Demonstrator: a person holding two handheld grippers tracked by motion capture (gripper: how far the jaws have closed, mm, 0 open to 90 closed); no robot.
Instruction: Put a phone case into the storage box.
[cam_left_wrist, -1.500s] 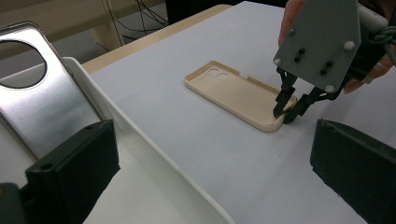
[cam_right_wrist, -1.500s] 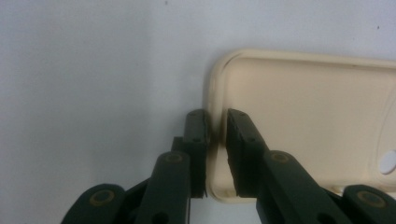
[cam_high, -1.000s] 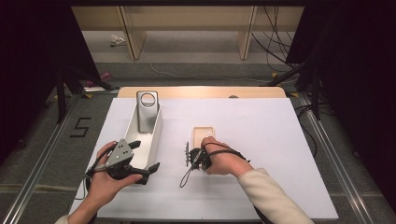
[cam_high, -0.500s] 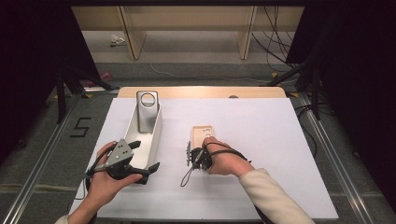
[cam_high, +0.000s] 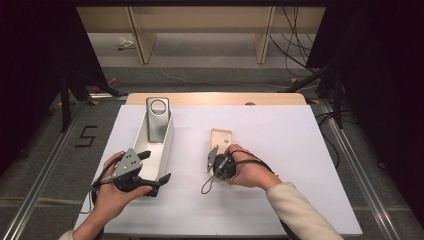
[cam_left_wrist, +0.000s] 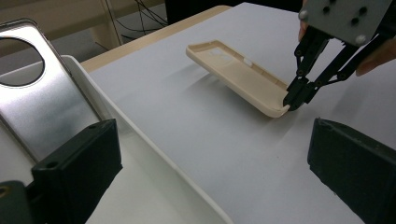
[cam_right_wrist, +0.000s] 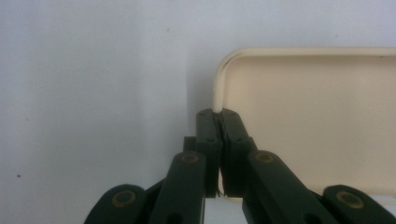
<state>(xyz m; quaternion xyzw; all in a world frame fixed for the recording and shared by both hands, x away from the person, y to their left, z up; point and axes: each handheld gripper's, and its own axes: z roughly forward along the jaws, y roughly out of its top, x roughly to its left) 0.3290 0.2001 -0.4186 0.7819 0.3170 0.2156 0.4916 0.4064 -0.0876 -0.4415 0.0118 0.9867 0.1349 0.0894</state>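
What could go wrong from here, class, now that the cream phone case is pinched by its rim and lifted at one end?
1. The right tool grips the cream phone case only by a thin rim at one corner, so it may slip or twist out.
2. The case hangs tilted, its far end near the table; it could drag or snag.
3. The left tool straddles the white tray wall with open jaws; a nudge could shift the tray and the silver case inside.

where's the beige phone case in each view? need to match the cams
High view: phone case at table centre, near end pinched by the right gripper.
Left gripper view: upper middle, tilted, near end lifted.
Right gripper view: right half, rim between the jaws.
Shared landmark: the right gripper's grip on the rim.
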